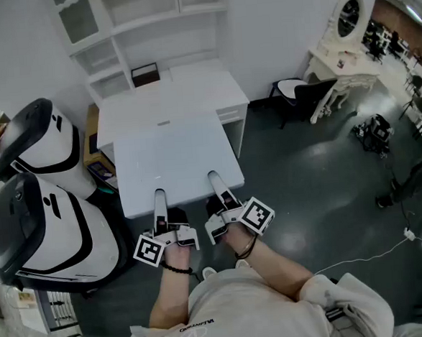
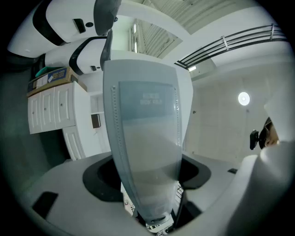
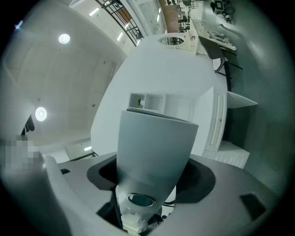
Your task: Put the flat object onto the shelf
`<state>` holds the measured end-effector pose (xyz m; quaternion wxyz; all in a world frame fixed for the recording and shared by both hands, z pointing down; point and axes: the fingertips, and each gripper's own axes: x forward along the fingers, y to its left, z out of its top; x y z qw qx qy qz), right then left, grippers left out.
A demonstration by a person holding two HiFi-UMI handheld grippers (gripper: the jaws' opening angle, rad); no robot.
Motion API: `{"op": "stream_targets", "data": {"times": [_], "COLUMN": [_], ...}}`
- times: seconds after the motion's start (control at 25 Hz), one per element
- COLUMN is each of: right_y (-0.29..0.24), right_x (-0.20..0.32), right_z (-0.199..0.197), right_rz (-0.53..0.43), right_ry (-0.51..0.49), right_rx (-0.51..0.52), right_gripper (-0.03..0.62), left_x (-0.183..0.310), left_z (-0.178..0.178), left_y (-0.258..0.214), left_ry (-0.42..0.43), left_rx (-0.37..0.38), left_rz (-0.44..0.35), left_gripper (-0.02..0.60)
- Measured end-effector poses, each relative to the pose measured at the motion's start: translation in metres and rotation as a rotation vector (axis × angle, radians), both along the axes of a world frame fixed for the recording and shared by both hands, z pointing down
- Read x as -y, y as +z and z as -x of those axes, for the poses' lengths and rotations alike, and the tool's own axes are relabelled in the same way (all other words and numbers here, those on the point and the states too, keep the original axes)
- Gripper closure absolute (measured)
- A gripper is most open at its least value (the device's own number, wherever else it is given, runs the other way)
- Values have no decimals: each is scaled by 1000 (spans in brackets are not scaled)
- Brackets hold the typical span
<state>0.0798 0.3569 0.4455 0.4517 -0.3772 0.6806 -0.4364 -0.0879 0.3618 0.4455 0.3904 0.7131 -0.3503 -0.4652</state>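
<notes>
The left gripper point(image 1: 160, 196) is closed on the near edge of the flat white panel point(image 1: 174, 159), towards that edge's left corner. One of its jaws is seen lying on the panel's top face, and the other is hidden beneath. The right gripper point(image 1: 215, 180) is clamped on the same near edge, towards its right corner, again with one jaw laid over the top face. In each gripper view a single broad grey jaw is seen running up the middle, and the panel cannot be picked out there.

The panel is carried between the two grippers in front of the person. Its far edge overlaps the front edge of a white desk point(image 1: 184, 90) in the head view. Whether that far edge rests on the desk or is held clear of it cannot be told.

A small dark box point(image 1: 145, 74) is set at the desk's far left corner. Behind the desk, against the wall, a white shelf unit point(image 1: 154, 20) is seen, and the panel is well apart from its shelves. Two white-and-black machines point(image 1: 33, 144) are stood on the floor to the left of the panel. A dark chair point(image 1: 299, 92) is placed on the floor to the right of the desk.
</notes>
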Motion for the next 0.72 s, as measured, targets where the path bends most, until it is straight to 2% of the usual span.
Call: {"op": "stream_targets", "data": {"times": [0.16,0.4,0.56,0.72], "right_y": [10,10,7,10], "right_x": [5,8,6,17], "right_z": [-5,10,-4,32], "right_rz": [6,-9,-10,-12], "right_ry": [0,6,4,22], "right_rx": [-28,-36,-31,-39], "right_gripper": [267,258,258,258], "left_x": [4,8,5,19], "left_z": [0,16,0,37], "left_y": [-1,3,0,2], "left_ry": [-3,-1,-1,15], "left_rx": [-7,-5,-3,2], "left_rz": [-2,2,1,-11], "left_gripper": [262,262,262,262]}}
